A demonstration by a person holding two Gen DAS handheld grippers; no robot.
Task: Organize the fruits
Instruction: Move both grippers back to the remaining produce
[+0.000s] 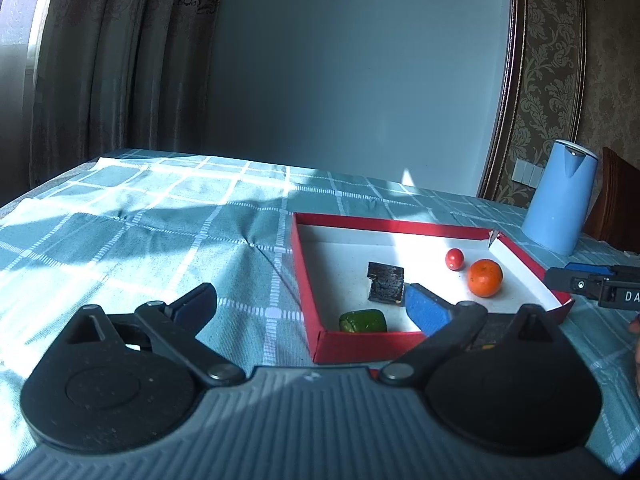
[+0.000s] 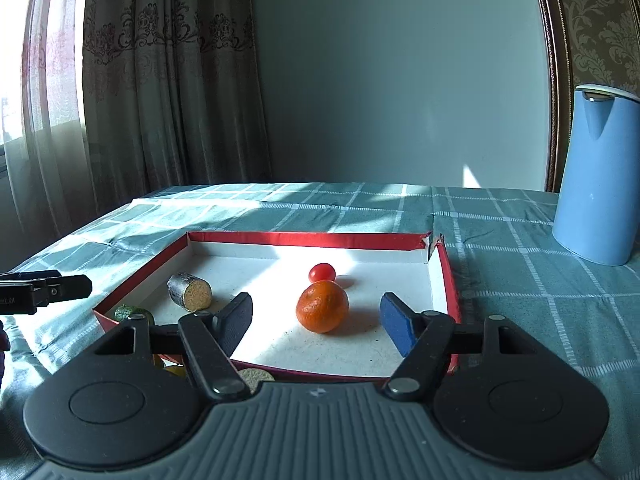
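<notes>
**Fruit boxed, both jaws spread: where trouble could start**

Left wrist view: left gripper (image 1: 310, 304) has its jaws spread wide with nothing between them. Its left finger sits over the checked tablecloth (image 1: 140, 216), its blue-padded right finger over the near part of the red box (image 1: 360, 346). Inside the box lie a green piece (image 1: 363, 321) in the near corner, a dark cut chunk (image 1: 385, 282) in the middle, and farther right a cherry tomato (image 1: 455, 259) and a tangerine (image 1: 485, 278). The right finger is close to the dark chunk; a careless sweep could knock it or catch the low box wall and drag the box. A blue kettle (image 1: 560, 200) stands far right.

Right wrist view: right gripper (image 2: 316, 320) is open and empty, the tangerine (image 2: 322, 307) resting on the box floor ahead of its fingers, untouched, the tomato (image 2: 322, 272) just behind it. Round fruit may roll if nudged. The left gripper's tip (image 2: 48, 290) shows at the left edge near the box, so the two tools could collide.
</notes>
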